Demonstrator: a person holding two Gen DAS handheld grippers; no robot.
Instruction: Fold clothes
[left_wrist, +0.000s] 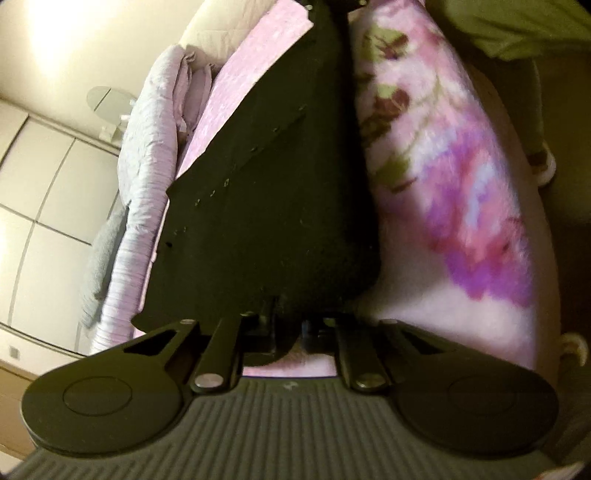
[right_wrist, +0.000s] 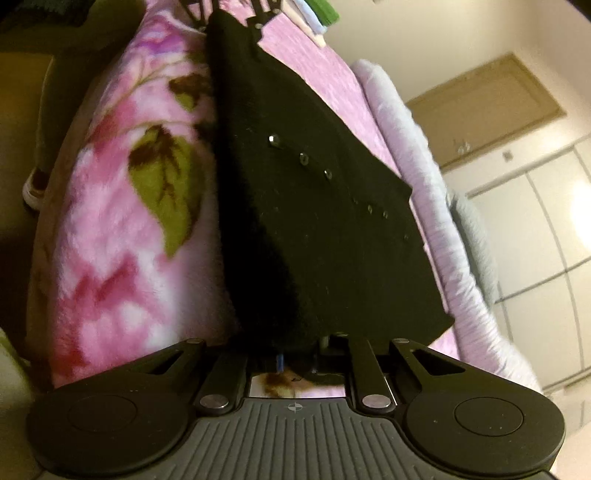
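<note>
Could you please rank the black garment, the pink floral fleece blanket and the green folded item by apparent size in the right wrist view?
1. Black garment and pink floral fleece blanket: similar in apparent size, and nearness to the camera inflates both.
2. Green folded item: smallest, though farthest away.

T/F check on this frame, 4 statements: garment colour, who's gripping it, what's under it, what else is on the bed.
1. The held garment is black. True.
2. Only the right gripper grips it. False: the left gripper is shut on it too.
3. A pink floral blanket lies beside it. True.
4. The bed is otherwise bare. False: a stack of folded clothes sits at the far end.
</note>
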